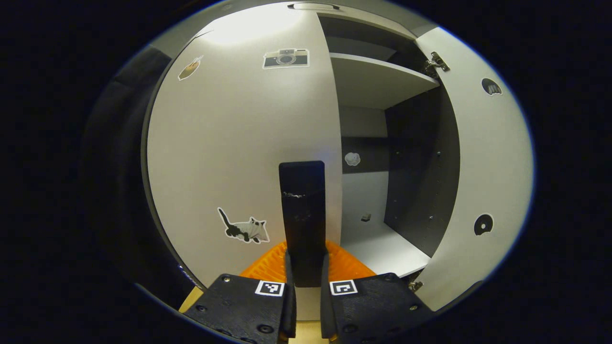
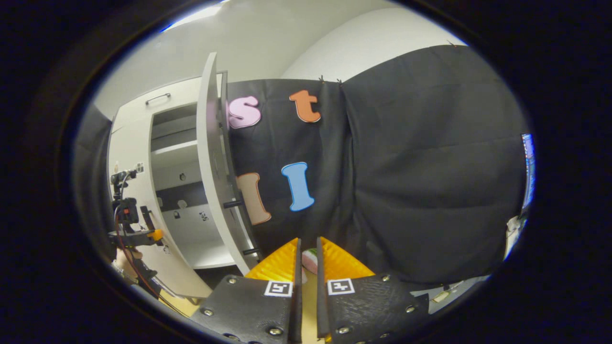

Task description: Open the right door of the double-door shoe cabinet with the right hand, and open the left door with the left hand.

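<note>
Shoe cabinet (image 1: 382,81): right door (image 1: 478,167) open, left door (image 1: 239,143) closed.

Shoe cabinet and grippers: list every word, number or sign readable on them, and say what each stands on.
No readable words or numbers anywhere on them.
left door: camera sticker and cat sticker, pictures without text.
right door: two small dark stickers, no text.
left gripper, shut on the handle: square coded markers, patterns, not letters.
right gripper: the same kind of markers.
</note>
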The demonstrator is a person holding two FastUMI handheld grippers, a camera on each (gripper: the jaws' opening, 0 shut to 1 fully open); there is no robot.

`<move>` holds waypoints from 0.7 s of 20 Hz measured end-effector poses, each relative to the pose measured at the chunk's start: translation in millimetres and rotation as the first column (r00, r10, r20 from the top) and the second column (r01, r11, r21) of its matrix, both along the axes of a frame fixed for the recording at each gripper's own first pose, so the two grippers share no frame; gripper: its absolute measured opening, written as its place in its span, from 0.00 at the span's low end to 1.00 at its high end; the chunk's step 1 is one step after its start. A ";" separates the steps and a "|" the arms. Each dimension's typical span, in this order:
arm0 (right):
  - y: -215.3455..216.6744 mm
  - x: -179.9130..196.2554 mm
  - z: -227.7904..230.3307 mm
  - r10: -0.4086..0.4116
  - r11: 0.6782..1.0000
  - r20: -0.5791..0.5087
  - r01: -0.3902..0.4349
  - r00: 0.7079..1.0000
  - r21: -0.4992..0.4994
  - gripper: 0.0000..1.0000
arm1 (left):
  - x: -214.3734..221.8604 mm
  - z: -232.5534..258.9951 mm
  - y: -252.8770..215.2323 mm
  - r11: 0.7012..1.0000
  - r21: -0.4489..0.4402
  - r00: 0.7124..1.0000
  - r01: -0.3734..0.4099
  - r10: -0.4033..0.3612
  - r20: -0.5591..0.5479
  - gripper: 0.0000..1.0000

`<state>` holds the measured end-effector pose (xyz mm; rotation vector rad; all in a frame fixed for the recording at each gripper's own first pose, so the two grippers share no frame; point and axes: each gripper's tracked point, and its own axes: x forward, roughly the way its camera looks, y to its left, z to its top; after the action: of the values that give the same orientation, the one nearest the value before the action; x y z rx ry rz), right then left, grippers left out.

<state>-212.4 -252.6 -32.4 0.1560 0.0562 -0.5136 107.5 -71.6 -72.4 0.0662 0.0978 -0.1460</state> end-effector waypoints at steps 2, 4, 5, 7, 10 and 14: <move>1.2 2.6 -1.3 0.006 1.000 -0.007 -0.006 1.000 -0.001 0.12 | -1.8 -0.9 0.7 1.000 0.000 1.000 0.012 -0.012 0.000 0.20; 0.8 7.5 -1.4 0.019 1.000 -0.012 -0.019 1.000 -0.003 0.12 | -2.1 -1.3 1.3 1.000 -0.007 1.000 0.026 -0.026 -0.002 0.20; 1.5 11.7 -1.7 0.027 1.000 -0.014 -0.027 1.000 -0.002 0.12 | -0.5 -0.8 1.1 0.999 -0.011 0.999 0.034 -0.034 -0.003 0.20; 4.3 23.1 -0.7 0.050 0.999 -0.012 -0.050 0.999 -0.002 0.12 | -3.3 -1.1 2.8 0.999 -0.009 0.999 0.050 -0.050 -0.004 0.20; 7.3 40.2 -0.9 0.080 0.997 -0.015 -0.080 0.997 -0.012 0.12 | -6.4 -2.3 5.6 0.998 -0.014 0.998 0.061 -0.061 -0.008 0.20; 18.7 66.1 -2.1 0.128 0.992 -0.022 -0.128 0.992 -0.017 0.12 | -7.2 -2.5 8.4 0.997 -0.018 0.997 0.071 -0.071 -0.009 0.20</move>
<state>-146.3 -233.9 -34.5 0.1280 0.0816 -0.3872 100.4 -63.2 -74.9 0.0514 0.1041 -0.2186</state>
